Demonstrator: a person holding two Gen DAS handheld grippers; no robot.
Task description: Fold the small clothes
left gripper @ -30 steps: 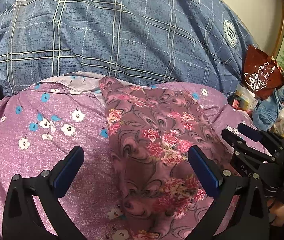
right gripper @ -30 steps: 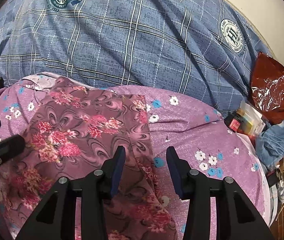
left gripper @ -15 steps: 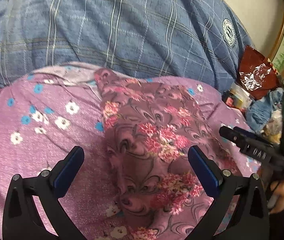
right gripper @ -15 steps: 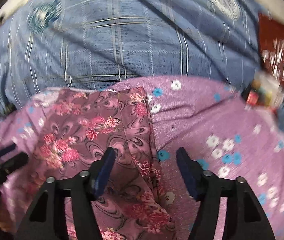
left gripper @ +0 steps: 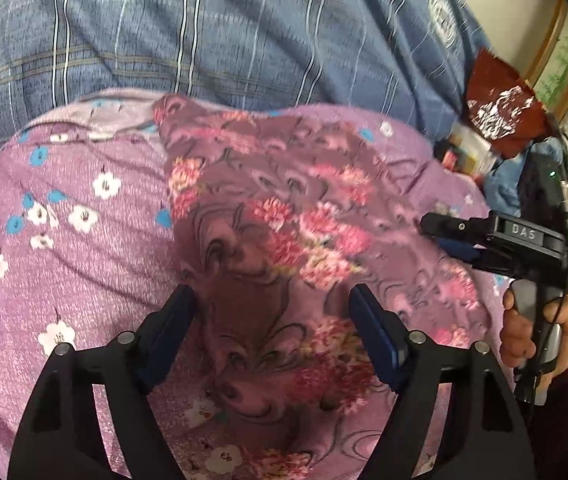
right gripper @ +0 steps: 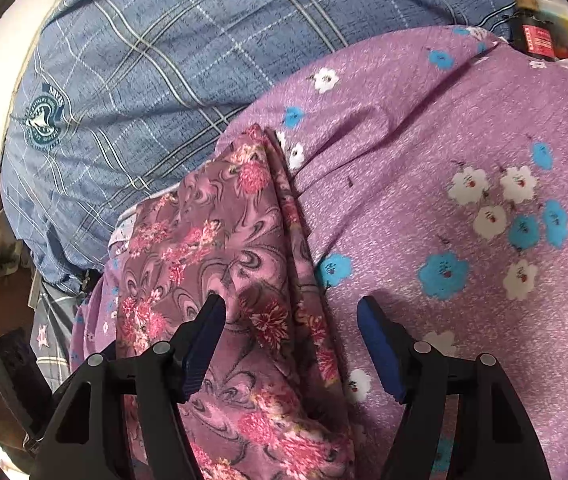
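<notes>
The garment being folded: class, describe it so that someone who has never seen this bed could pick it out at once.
Start at the blue plaid quilt across the back of the bed, then come forward to the purple sheet dotted with white and blue flowers. On that sheet lies the folded garment. It is a darker mauve than the sheet, with grey swirls and pink-red flower clusters.

Blue plaid bed [right gripper: 156, 52] bears a purple flowered sheet [right gripper: 464, 128], floral garment [right gripper: 220, 248] atop

The garment's [left gripper: 284, 240] near end runs off the bottom edge; clutter [left gripper: 480, 152] beside the bed is too blurred to identify.
</notes>
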